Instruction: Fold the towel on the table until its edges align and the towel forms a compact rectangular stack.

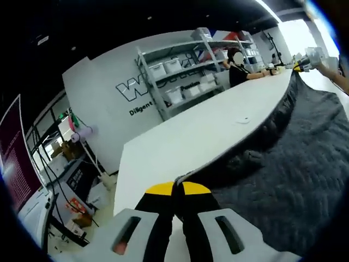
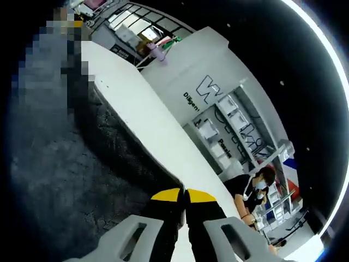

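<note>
A dark grey towel (image 1: 294, 180) is stretched between both grippers, its top edge running taut from one to the other. My left gripper (image 1: 177, 188), with yellow-tipped jaws, is shut on one corner of the towel. The right gripper (image 1: 298, 67) shows far off at the upper right, holding the opposite corner. In the right gripper view, my right gripper (image 2: 184, 194) is shut on its towel corner, and the towel (image 2: 65, 164) spreads to the left. The white table (image 1: 191, 136) lies beyond the towel's edge, as does the table (image 2: 147, 117) in the right gripper view.
A person (image 1: 240, 68) sits at the table's far end, also visible as the person (image 2: 253, 191). Metal shelves with white bins (image 1: 180, 71) stand against the grey wall. A small white scrap (image 1: 242, 120) lies on the table. Boxes and cables (image 1: 76, 191) clutter the floor.
</note>
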`<control>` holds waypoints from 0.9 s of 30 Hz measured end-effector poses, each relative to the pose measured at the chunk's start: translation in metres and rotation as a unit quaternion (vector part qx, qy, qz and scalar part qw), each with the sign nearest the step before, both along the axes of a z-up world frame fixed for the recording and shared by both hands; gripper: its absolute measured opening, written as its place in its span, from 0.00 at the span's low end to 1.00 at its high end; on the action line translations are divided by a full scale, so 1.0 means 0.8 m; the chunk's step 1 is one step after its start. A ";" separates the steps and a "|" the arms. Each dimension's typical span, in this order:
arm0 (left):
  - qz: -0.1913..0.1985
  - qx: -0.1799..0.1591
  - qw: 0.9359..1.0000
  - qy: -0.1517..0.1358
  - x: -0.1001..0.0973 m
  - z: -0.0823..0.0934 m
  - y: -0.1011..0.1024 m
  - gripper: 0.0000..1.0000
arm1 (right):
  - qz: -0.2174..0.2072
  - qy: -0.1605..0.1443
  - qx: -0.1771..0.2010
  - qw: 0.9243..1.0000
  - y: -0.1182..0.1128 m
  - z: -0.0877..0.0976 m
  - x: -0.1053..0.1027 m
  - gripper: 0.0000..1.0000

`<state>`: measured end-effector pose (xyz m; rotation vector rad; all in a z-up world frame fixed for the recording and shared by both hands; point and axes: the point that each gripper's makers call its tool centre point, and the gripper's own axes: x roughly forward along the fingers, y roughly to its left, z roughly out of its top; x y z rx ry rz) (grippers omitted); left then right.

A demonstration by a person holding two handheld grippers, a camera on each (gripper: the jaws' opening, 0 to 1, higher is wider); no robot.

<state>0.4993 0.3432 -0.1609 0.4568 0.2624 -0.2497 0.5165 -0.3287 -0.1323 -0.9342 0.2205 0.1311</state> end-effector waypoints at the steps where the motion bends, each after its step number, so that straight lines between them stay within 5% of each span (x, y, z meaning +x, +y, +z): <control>1: 0.001 0.001 1.000 0.003 0.002 -0.003 0.000 0.03 | -0.002 0.003 -0.001 1.000 0.000 -0.004 0.006 0.00; 7: 0.013 0.004 1.000 0.022 0.016 -0.025 0.002 0.03 | -0.011 0.031 -0.028 0.999 -0.001 -0.036 0.034 0.00; 13: 0.017 0.043 0.998 0.047 0.024 -0.046 0.002 0.03 | -0.012 0.063 -0.067 0.996 -0.005 -0.069 0.054 0.00; 23: 0.028 0.105 0.993 0.056 0.025 -0.065 0.001 0.08 | -0.005 0.096 -0.121 0.988 0.003 -0.105 0.051 0.01; 27: 0.042 0.098 0.991 0.081 0.021 -0.072 0.008 0.20 | -0.008 0.107 -0.116 0.987 0.002 -0.110 0.050 0.15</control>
